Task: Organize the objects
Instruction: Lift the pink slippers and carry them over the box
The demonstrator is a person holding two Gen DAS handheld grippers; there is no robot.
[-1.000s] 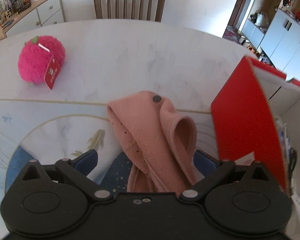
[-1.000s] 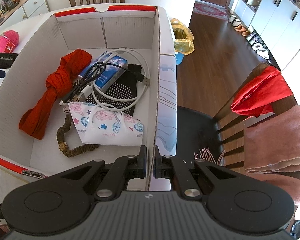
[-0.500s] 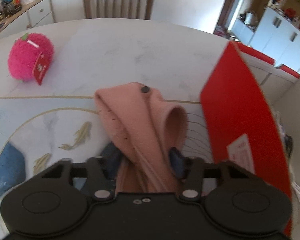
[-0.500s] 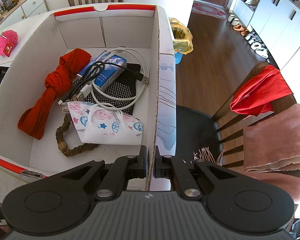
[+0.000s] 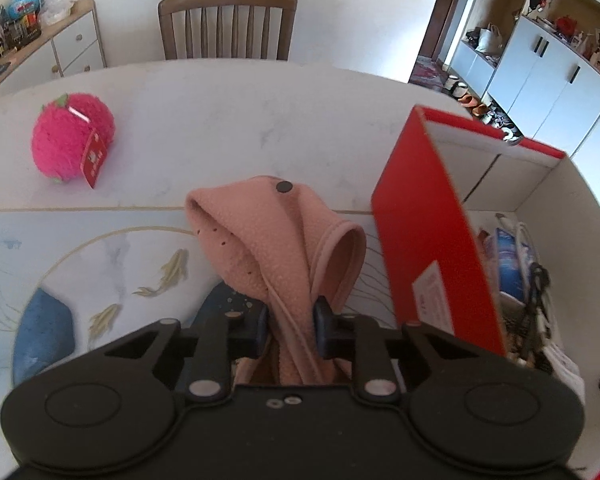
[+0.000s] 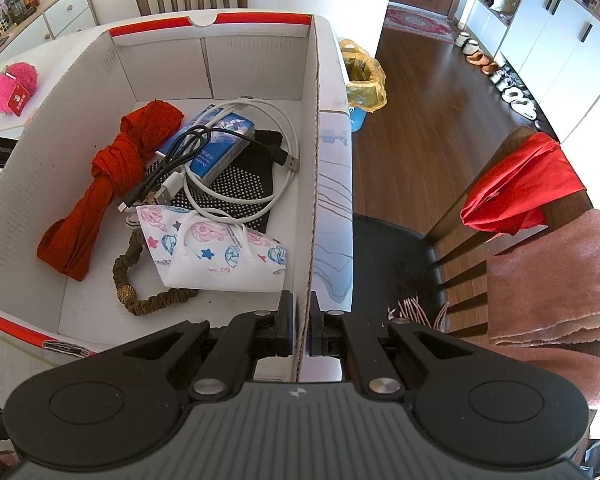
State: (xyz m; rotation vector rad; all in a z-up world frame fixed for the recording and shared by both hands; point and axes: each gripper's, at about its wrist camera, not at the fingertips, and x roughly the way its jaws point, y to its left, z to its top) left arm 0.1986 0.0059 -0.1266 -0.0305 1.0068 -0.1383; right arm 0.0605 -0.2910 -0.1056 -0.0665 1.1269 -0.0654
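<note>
Left gripper (image 5: 290, 318) has just gone from wide open to clamped on the pink fleece cloth (image 5: 276, 240); a second ago the jaws straddled it, now both pads pinch the bunched lower end. The cloth stands up ahead of the jaws toward 12 o'clock, dark snap button at its top, and looks lifted off the table (image 5: 220, 120) rather than lying flat, though I can't tell for sure that it's fully clear.

The view has also swung right: the red-sided cardboard box (image 5: 432, 232) now fills 2–3 o'clock with its interior showing, where before only the red wall was visible. So the grasp is made and the carry toward the box looks underway.

Right gripper (image 6: 298, 328) unchanged: closed on the box's right wall, bracing it.

Already in the box: red scarf (image 6: 112, 184), blue packet (image 6: 216, 144), white cable (image 6: 276, 160), black cable (image 6: 188, 148), dotted black mat (image 6: 240, 184), printed mask (image 6: 216, 252), beaded cord (image 6: 140, 280).

Pink plush ball (image 5: 70, 144) sits alone on the table at 10 o'clock, well apart from the box — probably the last loose item.

Watch-out: the cloth's floppy top could snag on the box rim going in.
</note>
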